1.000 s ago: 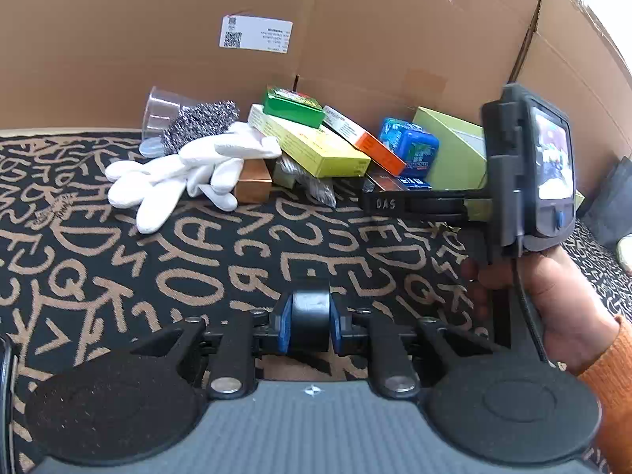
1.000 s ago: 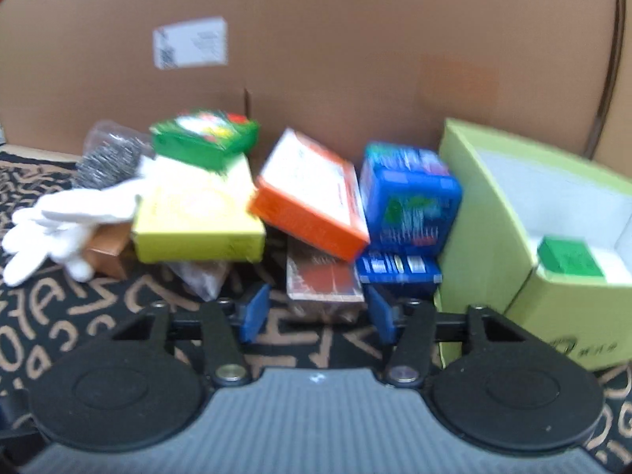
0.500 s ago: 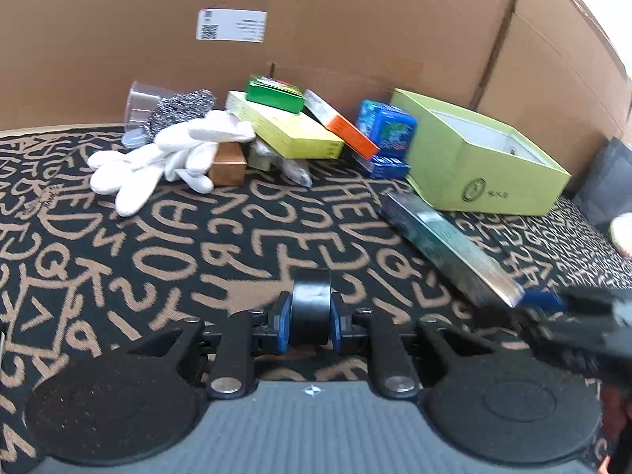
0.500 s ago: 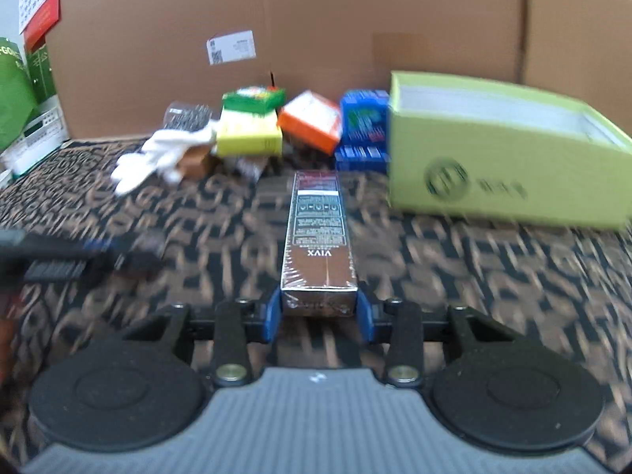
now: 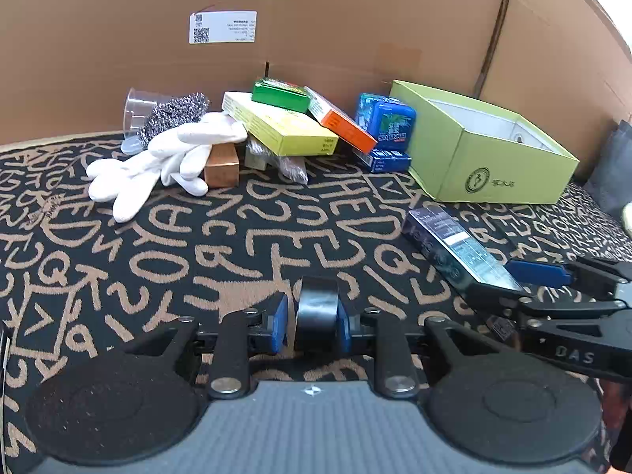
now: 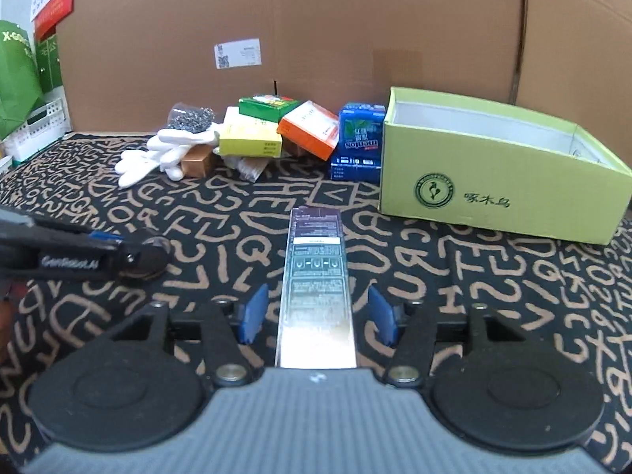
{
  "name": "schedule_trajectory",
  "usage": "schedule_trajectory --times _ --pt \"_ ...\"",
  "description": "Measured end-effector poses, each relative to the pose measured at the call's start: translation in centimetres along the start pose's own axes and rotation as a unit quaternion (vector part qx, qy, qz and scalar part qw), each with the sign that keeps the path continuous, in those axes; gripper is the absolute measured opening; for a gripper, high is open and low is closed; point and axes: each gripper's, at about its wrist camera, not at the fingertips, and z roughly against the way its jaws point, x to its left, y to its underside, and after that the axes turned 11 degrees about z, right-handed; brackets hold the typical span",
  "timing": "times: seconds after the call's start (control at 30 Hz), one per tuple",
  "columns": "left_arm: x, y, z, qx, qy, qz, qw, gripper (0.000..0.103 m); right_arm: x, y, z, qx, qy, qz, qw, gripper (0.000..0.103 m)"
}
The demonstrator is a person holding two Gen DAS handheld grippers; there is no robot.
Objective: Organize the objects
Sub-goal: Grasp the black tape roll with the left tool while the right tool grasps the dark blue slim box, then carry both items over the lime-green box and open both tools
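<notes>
- Right gripper [image 6: 316,312]: jaws just opened and now standing apart, blue pads clear of the long dark box [image 6: 316,288] on both sides.
- Long dark box: lying flat on the letter-patterned cloth [image 6: 237,213], between the open jaws, its far end pointing toward the pile at the back; in the left wrist view seen in front of the green open box [image 5: 497,158], not in it.
- Left gripper [image 5: 312,326]: jaws just widened a little; black tape roll [image 5: 318,312] standing between the pads, touching the right pad, with a small gap at the left pad; no firm grip visible.
- Green open box: near the right side of the cloth, apart from the long dark box.
- At the back by the cardboard wall [image 5: 355,19]: white gloves [image 5: 158,166], yellow box [image 5: 280,128], orange box [image 5: 339,120], blue pack [image 5: 385,124], all close together in one pile.
</notes>
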Motion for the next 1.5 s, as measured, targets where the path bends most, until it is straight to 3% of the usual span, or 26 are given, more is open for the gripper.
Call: schedule_trajectory --times 0.1,0.2,0.33,0.6,0.8,1.0,1.27,1.37,1.5 --pt "-0.1 -0.2 -0.5 -0.001 -0.001 -0.001 1.0 0.026 -0.1 -0.3 -1.2 0.006 0.0 -0.005 1.0 0.054" --pt "-0.3 -0.3 -0.7 0.0 -0.002 -0.01 1.0 0.026 -0.3 -0.1 -2.3 0.011 -0.006 -0.013 1.0 0.044" --pt "-0.6 -0.1 -0.6 0.0 -0.006 -0.024 0.9997 0.019 -0.6 0.3 -1.9 0.002 -0.008 -0.018 1.0 0.038" --pt "-2.7 -0.4 0.3 0.015 0.048 -0.028 0.9983 0.018 -2.6 2.0 1.8 -0.015 -0.028 -0.064 0.997 0.038" --pt "-7.3 -3.1 1.1 -0.01 0.113 -0.073 0.9909 0.018 -5.9 0.8 6.2 -0.066 0.011 -0.066 0.996 0.038" --pt "-12.5 -7.8 1.0 -0.05 0.158 -0.109 0.9801 0.018 -11.1 -2.7 8.3 -0.109 0.078 -0.05 0.99 0.038" --pt "-17.9 -13.7 -4.4 -0.059 0.142 -0.093 0.9837 0.018 -18.6 -7.4 4.3 -0.107 0.147 -0.048 0.982 0.038" --pt "-19.1 -14.5 -7.2 -0.066 0.118 -0.098 0.986 0.018 -20.7 -7.7 1.9 -0.108 0.157 -0.068 0.979 0.038" --pt "-19.6 -15.0 -10.9 -0.039 0.094 -0.094 0.9903 0.018 -22.8 -7.3 -1.2 -0.095 0.169 -0.084 0.978 0.038"
